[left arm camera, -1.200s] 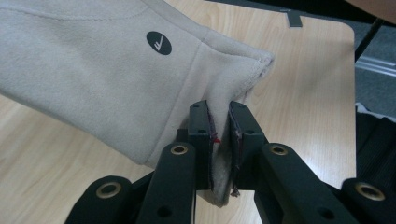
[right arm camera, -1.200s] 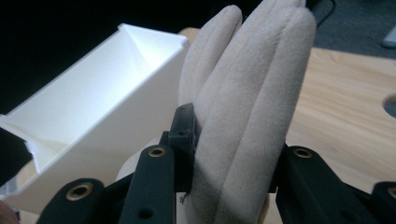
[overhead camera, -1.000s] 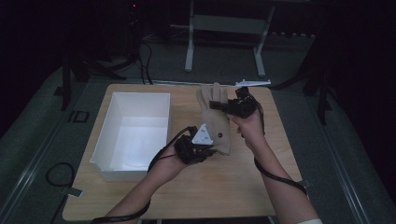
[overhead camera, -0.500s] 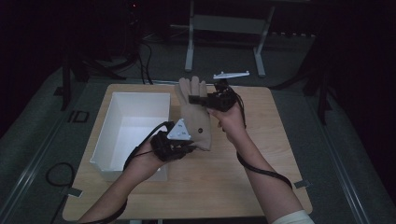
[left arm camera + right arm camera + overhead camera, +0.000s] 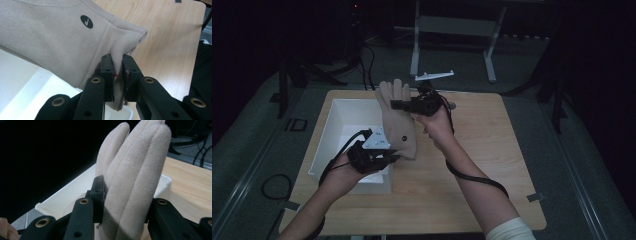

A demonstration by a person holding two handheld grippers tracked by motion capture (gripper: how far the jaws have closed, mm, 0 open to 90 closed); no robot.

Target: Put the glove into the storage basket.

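Leftward over the bin, the glove hangs clamped between left gripper and right gripper.

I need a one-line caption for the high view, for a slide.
Two hand-held grippers, left and right, hold a beige glove above the white bin.

High view overhead, far; tongs views close; all share glove.

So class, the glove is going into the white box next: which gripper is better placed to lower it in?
Probably the left gripper: clamped on the glove cuff, above the white box. The right gripper holds the fingers higher.
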